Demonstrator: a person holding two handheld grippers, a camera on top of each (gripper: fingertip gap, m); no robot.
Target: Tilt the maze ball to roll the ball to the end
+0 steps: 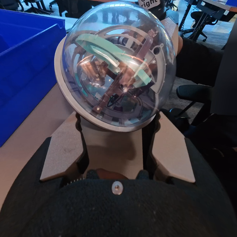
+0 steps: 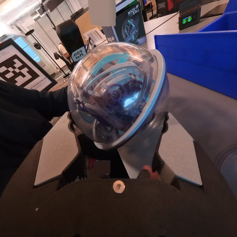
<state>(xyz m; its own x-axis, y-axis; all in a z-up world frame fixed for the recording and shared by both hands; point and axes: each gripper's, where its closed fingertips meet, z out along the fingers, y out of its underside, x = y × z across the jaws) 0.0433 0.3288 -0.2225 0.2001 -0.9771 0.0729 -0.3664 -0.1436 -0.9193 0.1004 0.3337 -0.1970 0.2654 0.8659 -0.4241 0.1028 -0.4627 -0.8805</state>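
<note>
The maze ball (image 1: 115, 66) is a clear sphere with a grey equator ring and teal, grey and brown tracks inside. It is tilted and held off the table between both grippers. My left gripper (image 1: 117, 119) is shut on its lower part, one finger (image 1: 78, 123) on each side. My right gripper (image 2: 118, 123) is shut on the same maze ball (image 2: 115, 92) from the opposite side. The right gripper also shows behind the sphere in the left wrist view (image 1: 166, 16). The left gripper shows behind it in the right wrist view (image 2: 69, 42). I cannot pick out the small ball inside for sure.
A big blue bin (image 1: 25, 64) stands on the table (image 1: 32, 128) left of the sphere; it also shows in the right wrist view (image 2: 198, 57). The maze ball's box (image 2: 129, 25), a marker board (image 2: 19, 68) and a black device with green lights (image 2: 187, 19) stand farther off. An office chair (image 1: 192, 92) is past the table edge.
</note>
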